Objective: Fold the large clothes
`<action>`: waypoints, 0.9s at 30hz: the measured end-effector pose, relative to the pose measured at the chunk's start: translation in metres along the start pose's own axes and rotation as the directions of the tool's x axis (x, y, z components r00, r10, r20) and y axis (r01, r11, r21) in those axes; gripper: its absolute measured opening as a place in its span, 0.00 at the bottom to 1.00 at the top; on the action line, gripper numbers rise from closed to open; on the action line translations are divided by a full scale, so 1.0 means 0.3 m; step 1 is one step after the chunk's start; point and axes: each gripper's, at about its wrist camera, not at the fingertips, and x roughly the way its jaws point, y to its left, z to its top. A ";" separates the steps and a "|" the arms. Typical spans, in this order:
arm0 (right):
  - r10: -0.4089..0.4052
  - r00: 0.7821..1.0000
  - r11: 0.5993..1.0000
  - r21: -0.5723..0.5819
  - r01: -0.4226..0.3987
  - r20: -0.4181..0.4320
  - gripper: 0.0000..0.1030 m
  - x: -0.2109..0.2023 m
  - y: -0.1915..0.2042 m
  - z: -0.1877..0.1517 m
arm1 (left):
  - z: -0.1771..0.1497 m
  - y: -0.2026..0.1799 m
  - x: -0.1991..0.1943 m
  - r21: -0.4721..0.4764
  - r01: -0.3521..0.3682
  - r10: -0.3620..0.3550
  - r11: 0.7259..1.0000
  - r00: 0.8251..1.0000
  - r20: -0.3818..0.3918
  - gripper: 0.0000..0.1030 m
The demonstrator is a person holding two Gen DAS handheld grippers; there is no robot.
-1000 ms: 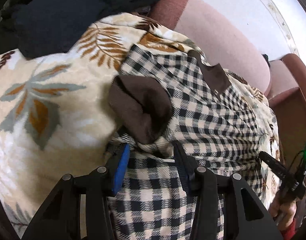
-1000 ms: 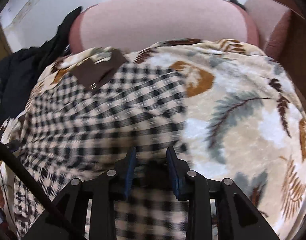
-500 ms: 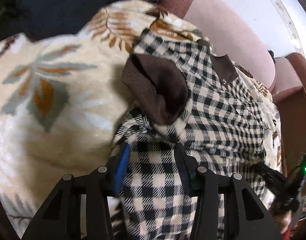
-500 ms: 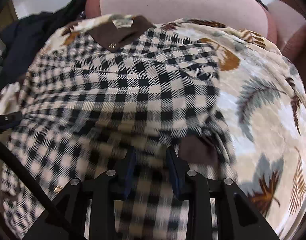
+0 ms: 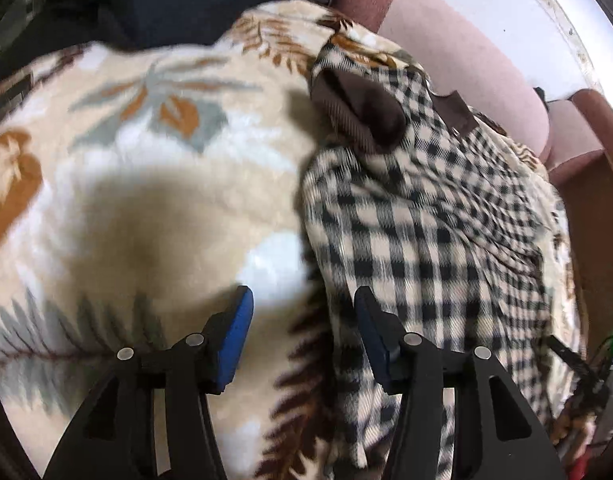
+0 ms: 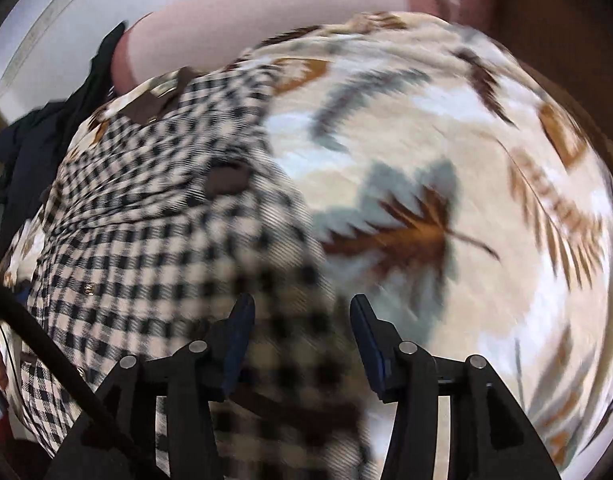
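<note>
While both claws, left claw and right claw, gape empty, one checked coat covers one leaf-print blanket.

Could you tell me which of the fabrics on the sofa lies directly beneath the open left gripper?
The cream fleece blanket with leaf print. The left gripper stands open over it, while the black-and-cream checked garment lies to its right and the dark navy clothing sits far behind.

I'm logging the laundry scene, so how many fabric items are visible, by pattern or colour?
Black-and-cream checked garment: 1
Leaf-print blanket: 1
Dark navy clothing heap: 1, though it may hold more than one piece
Total: 3
</note>
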 end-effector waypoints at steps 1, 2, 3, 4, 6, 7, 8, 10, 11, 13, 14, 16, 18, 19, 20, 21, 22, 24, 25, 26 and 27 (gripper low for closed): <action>0.009 1.000 0.999 0.030 -0.009 0.003 0.52 -0.001 -0.030 -0.016 | -0.016 0.003 -0.003 -0.011 0.031 -0.031 0.999 1.000 -0.001 0.54; 0.032 0.999 0.997 0.076 -0.032 0.003 0.54 0.000 -0.071 -0.036 | -0.032 0.000 -0.009 -0.016 0.052 -0.052 0.998 0.999 0.001 0.56; 0.060 0.998 0.993 0.103 -0.060 0.005 0.54 0.004 -0.094 -0.045 | -0.044 -0.003 -0.013 -0.021 0.074 -0.074 0.997 0.997 -0.003 0.56; 0.097 0.995 0.987 0.129 -0.098 0.016 0.54 -0.001 -0.115 -0.053 | -0.061 -0.007 -0.014 -0.031 0.109 -0.110 0.994 0.994 -0.016 0.56; 0.159 0.987 0.975 0.154 -0.159 0.012 0.54 -0.005 -0.137 -0.056 | -0.096 -0.017 -0.013 -0.048 0.164 -0.166 0.985 0.985 -0.040 0.56; 0.200 0.980 0.967 0.158 -0.198 0.000 0.55 -0.001 -0.140 -0.056 | -0.123 -0.023 -0.018 -0.049 0.177 -0.180 0.983 0.983 -0.041 0.56; 0.259 0.966 0.952 0.171 -0.253 -0.015 0.55 0.006 -0.146 -0.060 | -0.137 -0.028 -0.021 -0.045 0.181 -0.183 0.982 0.982 -0.040 0.56; 0.331 0.943 0.928 0.191 -0.320 -0.030 0.55 0.016 -0.151 -0.072 | -0.188 -0.041 -0.037 -0.041 0.204 -0.206 0.978 0.978 -0.041 0.56; 0.372 0.928 0.911 0.205 -0.357 -0.034 0.55 0.022 -0.154 -0.079 | -0.203 -0.043 -0.039 -0.045 0.222 -0.224 0.974 0.974 -0.046 0.56; 0.433 0.901 0.879 0.237 -0.413 -0.038 0.55 0.028 -0.162 -0.091 | -0.248 -0.045 -0.046 -0.072 0.270 -0.275 0.960 0.960 -0.061 0.56; 0.473 0.880 0.856 0.260 -0.447 -0.041 0.55 0.033 -0.171 -0.099 | -0.274 -0.043 -0.053 -0.085 0.286 -0.291 0.954 0.955 -0.058 0.55; 0.556 0.830 0.795 0.319 -0.516 -0.040 0.55 0.048 -0.188 -0.128 | -0.330 -0.042 -0.071 -0.106 0.302 -0.309 0.947 0.950 -0.053 0.50; 0.598 0.800 0.760 0.344 -0.552 -0.037 0.54 0.053 -0.193 -0.156 | -0.375 -0.044 -0.089 -0.118 0.319 -0.326 0.941 0.944 -0.046 0.50; 0.613 0.789 0.748 0.349 -0.565 -0.037 0.54 0.049 -0.195 -0.169 | -0.404 -0.043 -0.097 -0.125 0.332 -0.339 0.935 0.940 -0.042 0.50; 0.632 0.774 0.735 0.349 -0.581 -0.040 0.54 0.040 -0.194 -0.187 | -0.432 -0.040 -0.105 -0.129 0.342 -0.349 0.931 0.937 -0.035 0.50; 0.645 0.762 0.727 0.345 -0.594 -0.048 0.54 0.034 -0.190 -0.202 | -0.456 -0.041 -0.113 -0.130 0.349 -0.355 0.928 0.935 -0.027 0.49; 0.659 0.750 0.720 0.337 -0.607 -0.057 0.54 0.026 -0.184 -0.226 | -0.480 -0.044 -0.122 -0.129 0.352 -0.357 0.927 0.934 -0.017 0.50; 0.664 0.745 0.722 0.312 -0.617 -0.064 0.54 0.007 -0.174 -0.266 | -0.512 -0.049 -0.138 -0.117 0.356 -0.359 0.927 0.934 0.003 0.50; 0.665 0.744 0.724 0.300 -0.620 -0.068 0.54 -0.003 -0.168 -0.284 | -0.518 -0.053 -0.139 -0.116 0.357 -0.358 0.927 0.934 0.009 0.50; 0.665 0.743 0.727 0.288 -0.623 -0.074 0.54 -0.015 -0.160 -0.307 | -0.532 -0.043 -0.143 -0.120 0.361 -0.361 0.925 0.932 0.021 0.50; 0.665 0.743 0.730 0.278 -0.624 -0.079 0.54 -0.022 -0.151 -0.325 | -0.540 -0.037 -0.149 -0.132 0.368 -0.367 0.920 0.930 0.034 0.50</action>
